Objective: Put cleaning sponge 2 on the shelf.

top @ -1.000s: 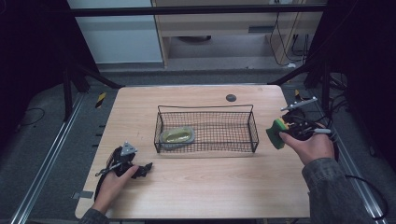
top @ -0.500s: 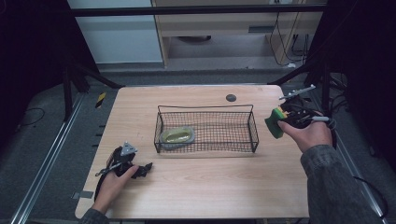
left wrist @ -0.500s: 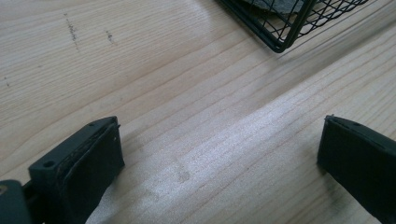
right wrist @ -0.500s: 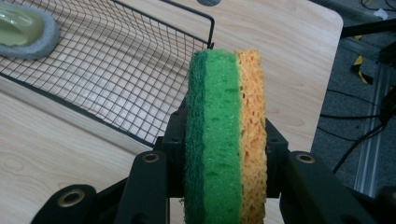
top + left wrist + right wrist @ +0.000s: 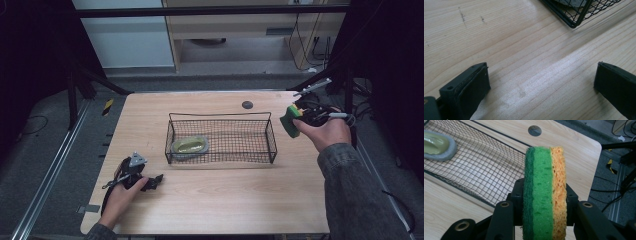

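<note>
Right gripper clamped on a green-and-orange scouring sponge, held on edge between the black pads, green scrub layer on one side, orange foam on the other. Sponge is in the air off the right end of the black wire mesh basket, just outside its short end wall, above the light wooden table. Compared with the earlier high-view frames, right hand has gone up and toward the far right table corner; sponge was lower and closer to the person a second ago. Grip unchanged.

Left gripper rests on the table near the front left, jaws spread apart, nothing between them, bare wood showing in the left gripper view. Same spot as before.

In the basket's left end lies a grey-rimmed pad with a yellow-green top, not moved. Small dark round hole in the tabletop behind the basket.
</note>
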Tool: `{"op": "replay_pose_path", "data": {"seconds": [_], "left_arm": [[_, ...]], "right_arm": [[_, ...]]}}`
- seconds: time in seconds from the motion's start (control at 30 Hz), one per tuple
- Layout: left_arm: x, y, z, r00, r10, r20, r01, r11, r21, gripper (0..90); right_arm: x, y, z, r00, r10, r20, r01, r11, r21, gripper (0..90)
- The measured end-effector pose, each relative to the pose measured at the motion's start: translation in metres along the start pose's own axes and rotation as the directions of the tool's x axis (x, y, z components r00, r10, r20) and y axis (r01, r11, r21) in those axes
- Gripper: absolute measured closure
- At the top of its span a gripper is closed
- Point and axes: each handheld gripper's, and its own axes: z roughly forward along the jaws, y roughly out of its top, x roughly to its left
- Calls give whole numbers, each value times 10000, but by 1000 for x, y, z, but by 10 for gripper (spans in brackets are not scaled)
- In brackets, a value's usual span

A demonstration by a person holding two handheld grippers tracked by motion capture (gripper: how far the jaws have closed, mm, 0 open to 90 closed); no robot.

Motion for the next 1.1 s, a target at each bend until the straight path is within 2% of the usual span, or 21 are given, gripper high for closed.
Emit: {"op": "replay_pose_path", "data": {"seconds": [0.5,1.1], "left_arm": [[0,0,0,10000,3,4,-3,10000,-1,0],[0,0,0,10000,11,10,-11,10000,0,0]], "right_arm": [[5,21,14,9991,-416,1,416,9991,26,643],[11,31,29,9978,-644,-160,645,9979,51,644]]}}
